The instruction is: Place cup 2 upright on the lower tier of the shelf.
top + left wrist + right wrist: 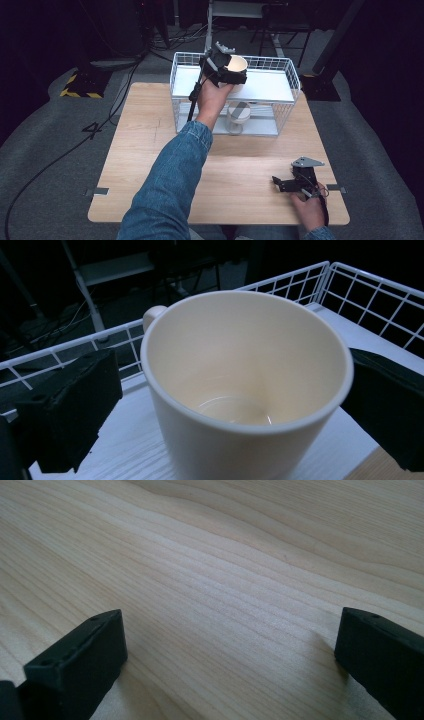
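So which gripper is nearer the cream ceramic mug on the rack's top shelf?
Left. The left gripper has its jaws on either side of the cream ceramic mug on the white wire rack; whether they touch is unclear. The right gripper rests far off on the wooden table.

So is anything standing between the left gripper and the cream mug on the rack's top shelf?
Nothing visible does. In the left gripper view the cream mug already sits between the jaws of the left gripper, one on each side, with bare white shelf around it. Whether the pads touch the mug I cannot tell.
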A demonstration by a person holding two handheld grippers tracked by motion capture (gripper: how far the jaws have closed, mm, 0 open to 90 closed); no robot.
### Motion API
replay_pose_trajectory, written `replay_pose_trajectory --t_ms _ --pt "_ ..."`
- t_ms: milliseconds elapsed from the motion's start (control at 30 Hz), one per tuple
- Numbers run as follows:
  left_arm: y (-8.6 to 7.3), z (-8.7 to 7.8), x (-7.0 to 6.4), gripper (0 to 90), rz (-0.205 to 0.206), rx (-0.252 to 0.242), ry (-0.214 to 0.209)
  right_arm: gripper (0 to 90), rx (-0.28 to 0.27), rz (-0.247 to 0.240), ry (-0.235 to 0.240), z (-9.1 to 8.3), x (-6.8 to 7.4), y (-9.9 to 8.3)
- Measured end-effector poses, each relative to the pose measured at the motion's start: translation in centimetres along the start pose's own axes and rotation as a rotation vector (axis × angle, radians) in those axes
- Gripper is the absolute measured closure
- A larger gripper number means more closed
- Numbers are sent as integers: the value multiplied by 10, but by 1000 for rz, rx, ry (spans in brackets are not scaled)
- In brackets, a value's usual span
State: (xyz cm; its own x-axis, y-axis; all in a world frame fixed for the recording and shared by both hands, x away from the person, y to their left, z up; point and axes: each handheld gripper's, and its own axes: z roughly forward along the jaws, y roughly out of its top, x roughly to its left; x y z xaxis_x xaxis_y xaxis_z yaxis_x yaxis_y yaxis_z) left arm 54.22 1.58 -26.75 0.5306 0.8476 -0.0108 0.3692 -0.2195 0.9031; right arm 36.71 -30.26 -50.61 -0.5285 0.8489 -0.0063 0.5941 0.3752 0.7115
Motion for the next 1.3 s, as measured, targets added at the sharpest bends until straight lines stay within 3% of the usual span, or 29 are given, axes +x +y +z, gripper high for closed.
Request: replay_pose_trajectory --t_ms 300,867,1033,1300 --pt "-10 -39 4 0 -5 -50 -29 5 1 -2 0 0 0 0" --pt "-42 -119 5 0 17 -85 -62 7 1 -39 32 1 -3 1" --pt "-57 -141 2 0 59 -77 -46 7 1 -40 32 2 -3 1" --pt "-75 -159 2 0 57 -76 -77 7 1 -41 32 2 -3 1"
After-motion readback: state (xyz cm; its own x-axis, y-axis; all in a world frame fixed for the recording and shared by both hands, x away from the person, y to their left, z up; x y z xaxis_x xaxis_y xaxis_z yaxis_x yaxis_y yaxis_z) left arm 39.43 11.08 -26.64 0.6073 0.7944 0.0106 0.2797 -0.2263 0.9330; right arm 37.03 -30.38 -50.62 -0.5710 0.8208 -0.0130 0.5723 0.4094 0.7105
